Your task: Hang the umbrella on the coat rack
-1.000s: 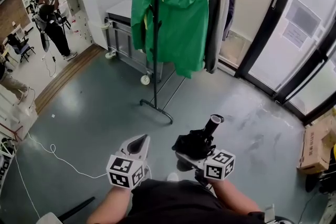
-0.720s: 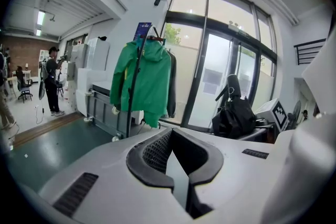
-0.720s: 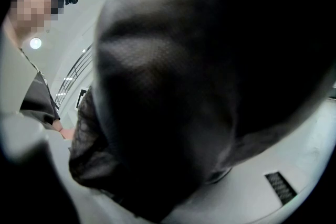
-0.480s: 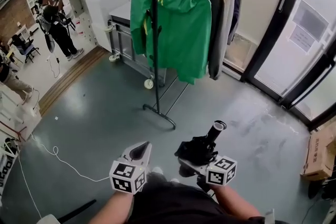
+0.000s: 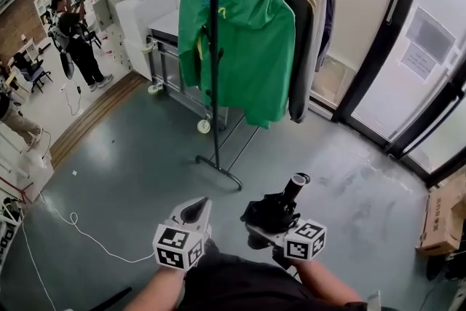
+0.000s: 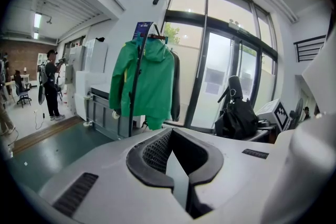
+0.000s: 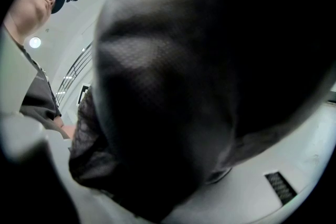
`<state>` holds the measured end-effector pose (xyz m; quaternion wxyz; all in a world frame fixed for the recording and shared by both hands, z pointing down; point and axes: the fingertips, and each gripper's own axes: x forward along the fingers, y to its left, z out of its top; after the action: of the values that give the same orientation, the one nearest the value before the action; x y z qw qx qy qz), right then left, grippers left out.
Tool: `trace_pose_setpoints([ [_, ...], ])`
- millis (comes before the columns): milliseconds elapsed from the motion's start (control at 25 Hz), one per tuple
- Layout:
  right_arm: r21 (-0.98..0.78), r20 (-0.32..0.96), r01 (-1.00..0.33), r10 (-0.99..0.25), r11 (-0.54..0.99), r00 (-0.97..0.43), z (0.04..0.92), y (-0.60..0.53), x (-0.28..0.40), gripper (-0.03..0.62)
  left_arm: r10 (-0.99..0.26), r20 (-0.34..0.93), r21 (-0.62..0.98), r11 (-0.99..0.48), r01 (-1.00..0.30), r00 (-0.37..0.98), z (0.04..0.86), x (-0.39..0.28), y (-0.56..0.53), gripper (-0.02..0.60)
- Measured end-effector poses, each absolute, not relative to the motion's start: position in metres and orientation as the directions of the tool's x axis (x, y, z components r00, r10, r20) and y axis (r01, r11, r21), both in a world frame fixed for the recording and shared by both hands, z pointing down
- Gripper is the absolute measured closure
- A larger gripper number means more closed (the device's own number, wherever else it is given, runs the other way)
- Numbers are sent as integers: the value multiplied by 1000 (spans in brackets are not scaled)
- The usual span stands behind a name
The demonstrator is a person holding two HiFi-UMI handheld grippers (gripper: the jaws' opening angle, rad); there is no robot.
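Nearest the person, the folded umbrella is pinched in the right gripper, handle end forward, presumably ready for hooking. The left gripper is carried pressed together, empty. Across the floor, the coat rack is crowded with jackets.

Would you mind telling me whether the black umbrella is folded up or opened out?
Folded: the umbrella is a compact black bundle, canopy gathered, handle sticking forward, held in the right gripper.

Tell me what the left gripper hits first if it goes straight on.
The left gripper would probably meet the coat rack first, near its foot below the green jacket; nothing stands between, though depth is unclear.
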<state>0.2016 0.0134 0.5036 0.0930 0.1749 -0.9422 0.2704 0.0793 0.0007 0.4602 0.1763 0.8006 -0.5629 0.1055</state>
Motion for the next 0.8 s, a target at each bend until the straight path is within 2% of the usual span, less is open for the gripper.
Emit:
trace_pose_setpoints([
  [440, -457, 287, -358, -247, 814, -926, 494, -62, 132, 355, -879, 350, 156, -287, -945, 324, 449, 9, -80, 566],
  [800, -431, 305, -413, -301, 802, -903, 487, -126, 73, 355, -869, 318, 149, -349, -925, 379, 434, -48, -155, 566],
])
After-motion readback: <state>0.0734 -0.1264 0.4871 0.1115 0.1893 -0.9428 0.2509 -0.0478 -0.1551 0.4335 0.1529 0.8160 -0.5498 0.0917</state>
